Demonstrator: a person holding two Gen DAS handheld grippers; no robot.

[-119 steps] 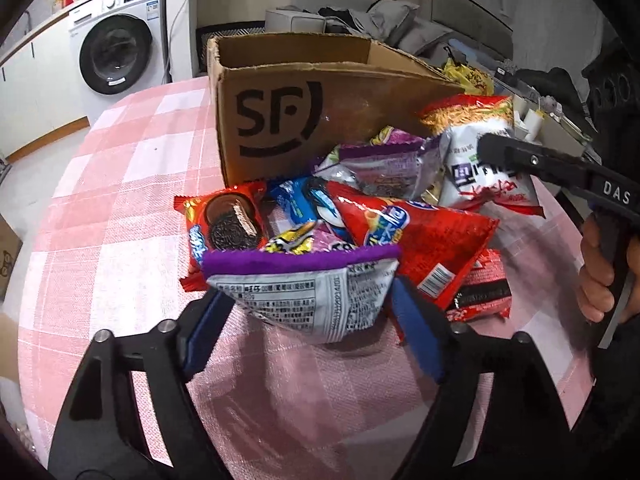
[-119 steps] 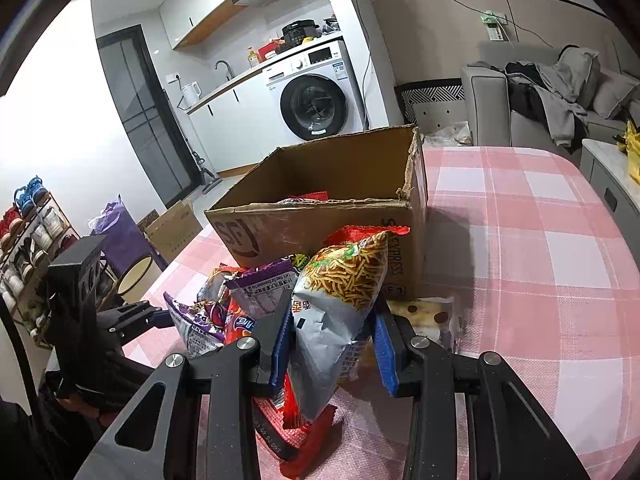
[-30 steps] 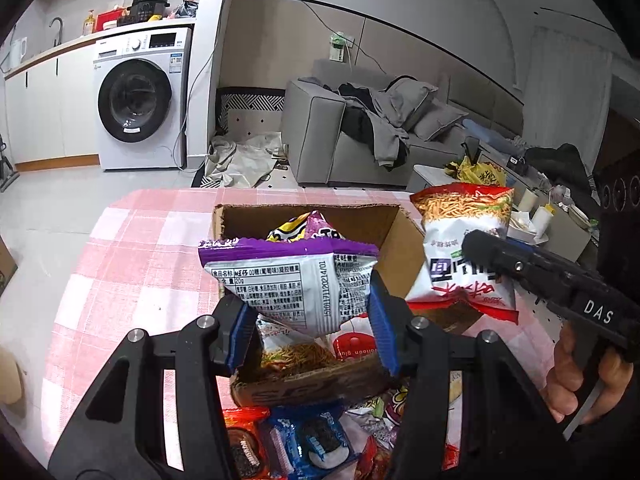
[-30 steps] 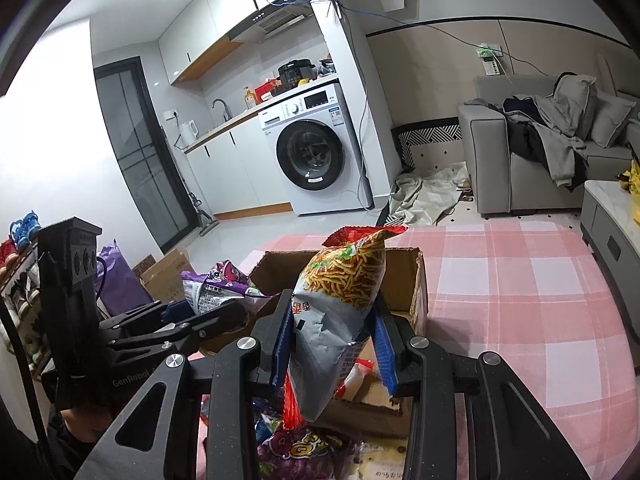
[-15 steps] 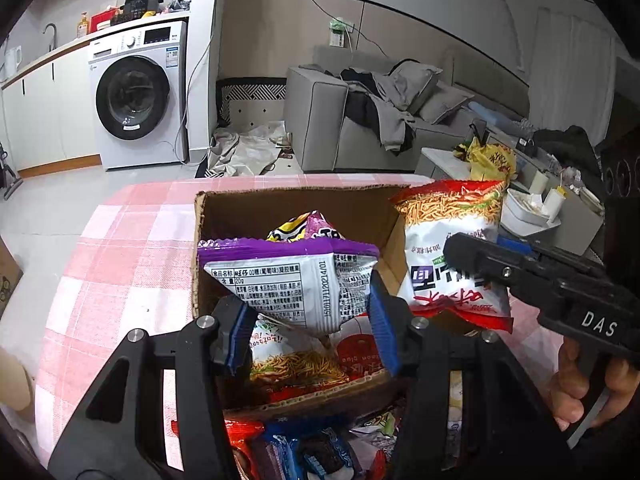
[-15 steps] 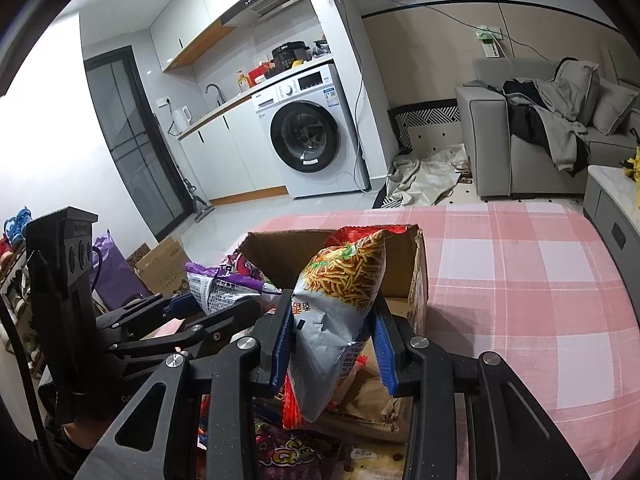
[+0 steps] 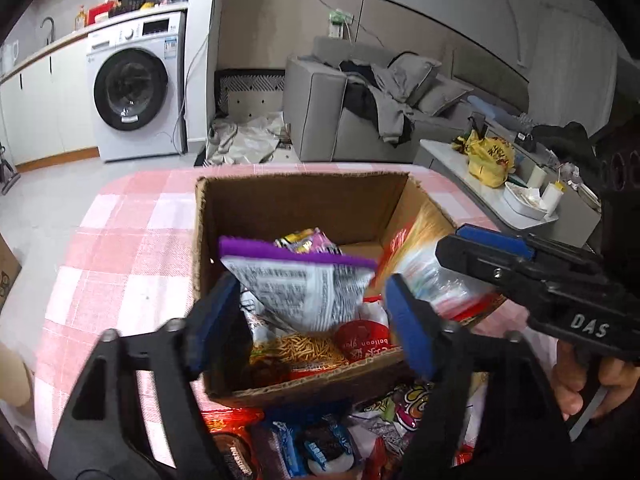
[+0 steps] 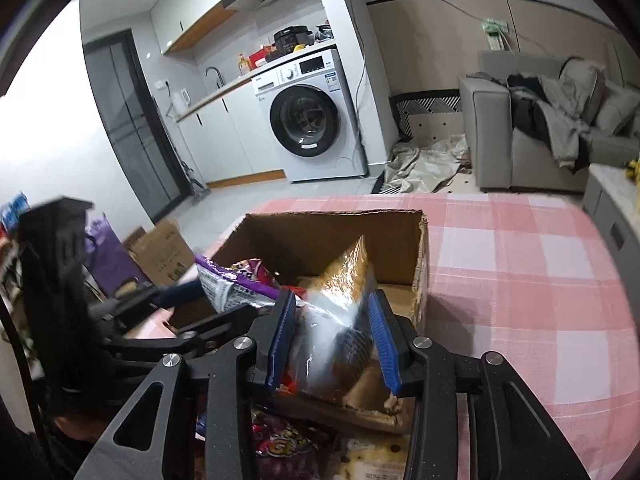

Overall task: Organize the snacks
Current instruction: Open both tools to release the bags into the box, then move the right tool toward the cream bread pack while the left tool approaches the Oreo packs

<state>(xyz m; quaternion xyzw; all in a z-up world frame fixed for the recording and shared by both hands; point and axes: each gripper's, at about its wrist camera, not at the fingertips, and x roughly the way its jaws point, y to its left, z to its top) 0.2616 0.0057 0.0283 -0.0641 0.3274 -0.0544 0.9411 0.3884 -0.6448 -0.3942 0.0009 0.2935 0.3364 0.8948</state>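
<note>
An open cardboard box stands on the pink checked table, with several snack packs inside. My left gripper is open above the box; the purple-topped snack bag sits blurred between its spread blue pads, dropping into the box. My right gripper is open too; the noodle-snack bag is blurred between its pads, falling into the box's right side. The right gripper also shows in the left wrist view.
Loose snack packs, including blue cookie packs and a purple pack, lie on the table in front of the box. The pink checked tablecloth spreads right of the box. A washing machine and grey sofa stand beyond.
Both grippers have opened over the box. The purple-topped bag and the noodle-snack bag have left the pads and are dropping in, blurred by motion.
</note>
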